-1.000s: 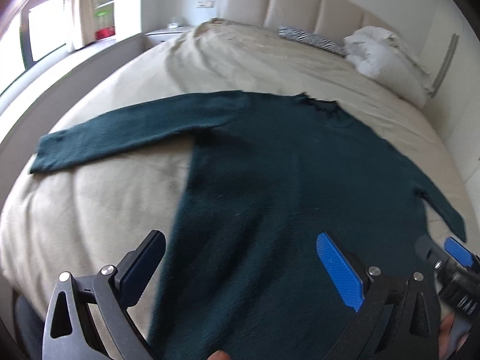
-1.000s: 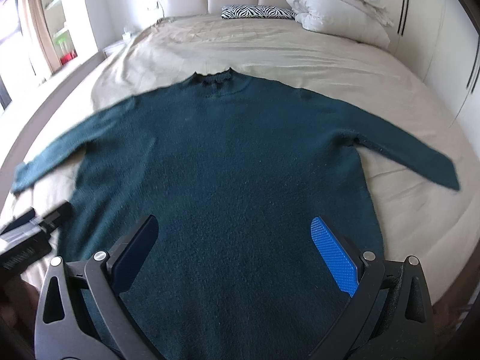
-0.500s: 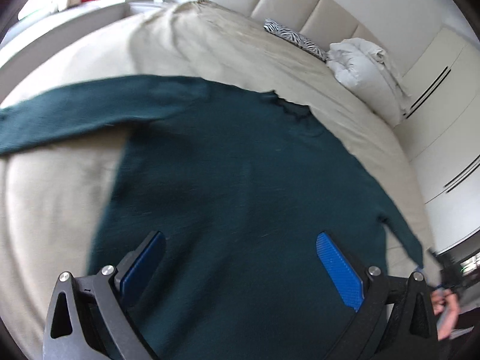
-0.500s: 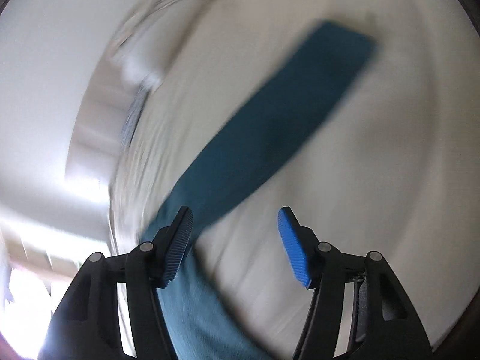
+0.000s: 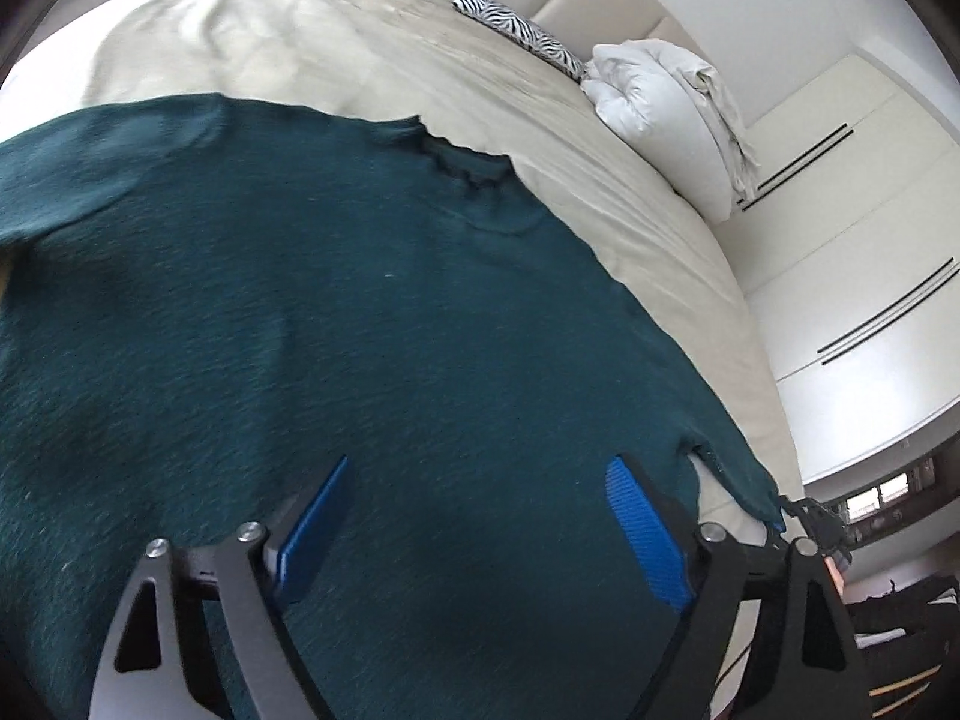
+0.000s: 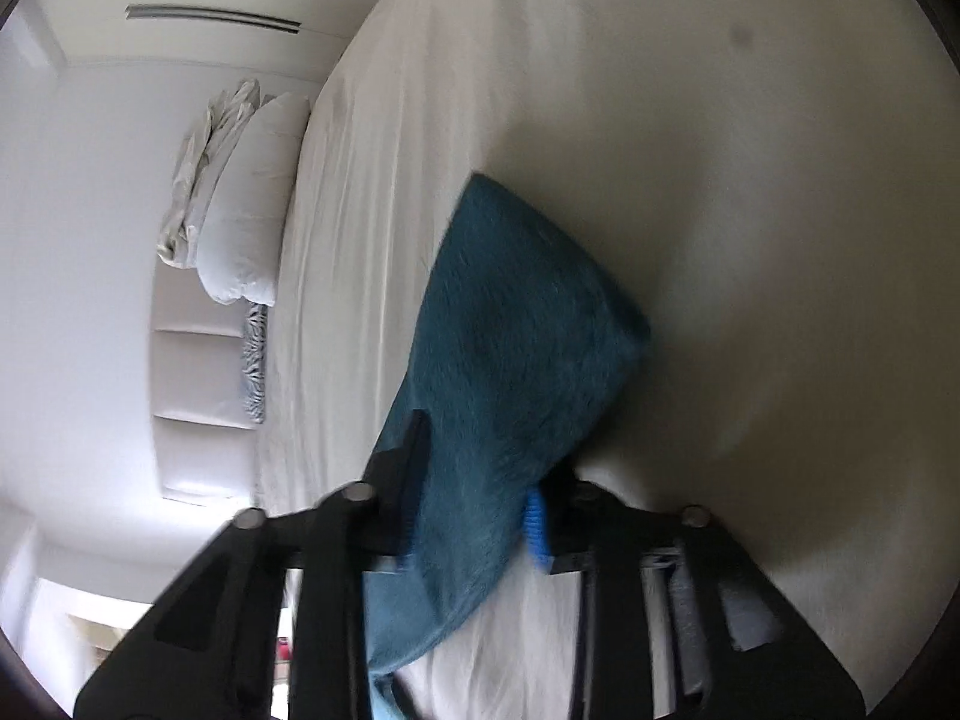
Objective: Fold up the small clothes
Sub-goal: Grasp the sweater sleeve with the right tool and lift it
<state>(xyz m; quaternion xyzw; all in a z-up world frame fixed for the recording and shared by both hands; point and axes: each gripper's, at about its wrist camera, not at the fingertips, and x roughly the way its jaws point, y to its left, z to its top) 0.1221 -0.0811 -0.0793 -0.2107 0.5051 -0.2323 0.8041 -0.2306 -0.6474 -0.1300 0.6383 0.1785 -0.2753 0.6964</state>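
Observation:
A dark green knit sweater (image 5: 312,324) lies spread flat on the bed, neck toward the headboard. My left gripper (image 5: 480,534) is open and empty, hovering over the sweater's lower body. The sweater's right sleeve (image 6: 516,324) lies between the blue pads of my right gripper (image 6: 474,522), which is closing on it near the cuff; the jaws look narrow but the view is blurred. The right gripper also shows at the sleeve's cuff in the left wrist view (image 5: 804,510).
The bed (image 5: 360,60) has a beige cover. A white folded duvet (image 5: 666,114) and a zebra pillow (image 5: 516,27) lie by the headboard. White wardrobe doors (image 5: 852,276) stand to the right of the bed.
My right gripper swung away from the sweater's body to the right sleeve and its jaws narrowed around it. My left gripper moved right and closer over the sweater.

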